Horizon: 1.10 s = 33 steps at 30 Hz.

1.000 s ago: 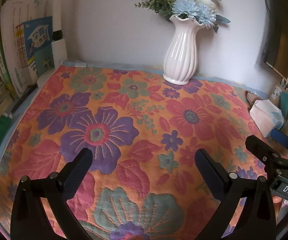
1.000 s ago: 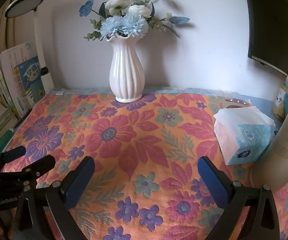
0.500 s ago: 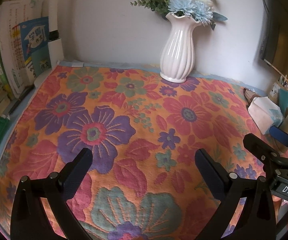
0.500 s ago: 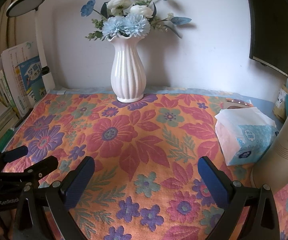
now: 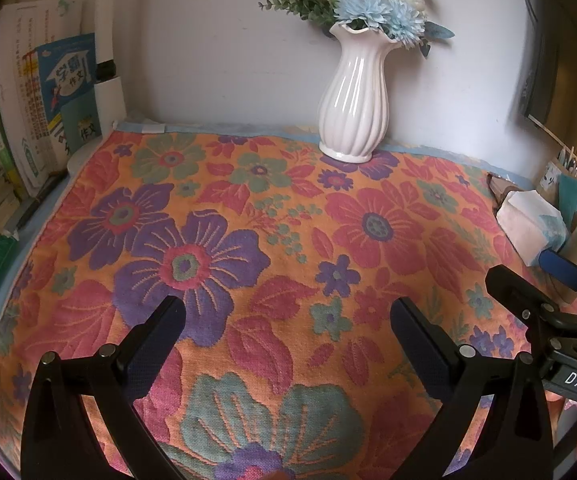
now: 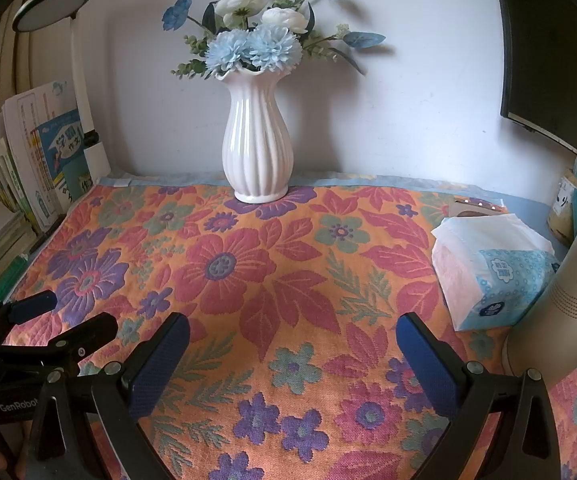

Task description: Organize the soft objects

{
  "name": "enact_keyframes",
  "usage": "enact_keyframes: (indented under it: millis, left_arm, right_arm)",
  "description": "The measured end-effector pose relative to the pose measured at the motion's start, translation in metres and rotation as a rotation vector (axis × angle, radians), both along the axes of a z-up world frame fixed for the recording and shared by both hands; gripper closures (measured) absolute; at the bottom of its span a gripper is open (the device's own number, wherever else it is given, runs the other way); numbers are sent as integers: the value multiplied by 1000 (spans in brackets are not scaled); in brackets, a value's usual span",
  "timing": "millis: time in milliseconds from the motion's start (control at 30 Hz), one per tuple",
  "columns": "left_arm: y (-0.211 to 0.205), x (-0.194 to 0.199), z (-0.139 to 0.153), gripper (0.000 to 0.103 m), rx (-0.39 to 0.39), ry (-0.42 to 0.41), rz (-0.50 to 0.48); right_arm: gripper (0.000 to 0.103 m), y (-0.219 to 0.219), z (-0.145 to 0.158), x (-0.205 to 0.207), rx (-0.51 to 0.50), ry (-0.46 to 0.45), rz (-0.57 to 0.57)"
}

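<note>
Hovering over the orange woven cloth with red, purple and teal flowers (image 5: 288,240), the left claw (image 5: 286,322) has its dark textured pads spread wide, nothing between them. Right claw (image 6: 292,338) likewise gapes wide and empty above the same cloth, which lies flat across the bench and reaches almost to the wall. From the left wrist view the right claw shows at the right edge with a white label reading "DAS"; from the right wrist view the left claw's black frame at lower left reads "GenRobot".

White ribbed ceramic vase (image 6: 257,148), glossy, wavy rim, stands on the cloth's far edge and holds blue and white artificial flowers (image 6: 256,40). Soft plastic-wrapped tissue pack, white with a blue dotted end panel (image 6: 492,272), sits on the cloth's right side, just beside a pale cylindrical column with dotted perforations (image 6: 568,292); its printing is too small to read. Upright books (image 5: 48,120) line the left side, one blue cover with large Chinese characters. White desk lamp with round head (image 6: 54,6) rises behind them.
</note>
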<state>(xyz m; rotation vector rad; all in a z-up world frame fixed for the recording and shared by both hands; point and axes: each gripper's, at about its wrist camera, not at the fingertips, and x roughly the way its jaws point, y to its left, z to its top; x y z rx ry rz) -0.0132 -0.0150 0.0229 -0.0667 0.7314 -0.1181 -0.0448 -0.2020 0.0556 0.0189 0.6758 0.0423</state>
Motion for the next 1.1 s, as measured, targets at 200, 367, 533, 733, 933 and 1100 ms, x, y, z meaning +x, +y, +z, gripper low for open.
enact_keyframes:
  millis: [200,367,533,733,933,1100]
  left_arm:
    - [0,1,-2,1,2,4,-3]
    - [0,1,-2,1,2,6,-3]
    - [0,1,-2,1,2,6,-3]
    - [0,2,-1,1,1,6,-4]
    - [1,2,-3,1,2,7,-5]
    - [0,2,-3,1,2,7,-5]
  right_arm:
    - [0,0,0,1,0,1,-1]
    - [0,1,0,0,-1,1,-1]
    - [0,2,-1,0,-2,3,-1]
    - [0,2,0,1,-2,4,-1]
    - [0,2,-1,0,-3,3,-1]
    - [0,2,-1,-1,-3,4,-1]
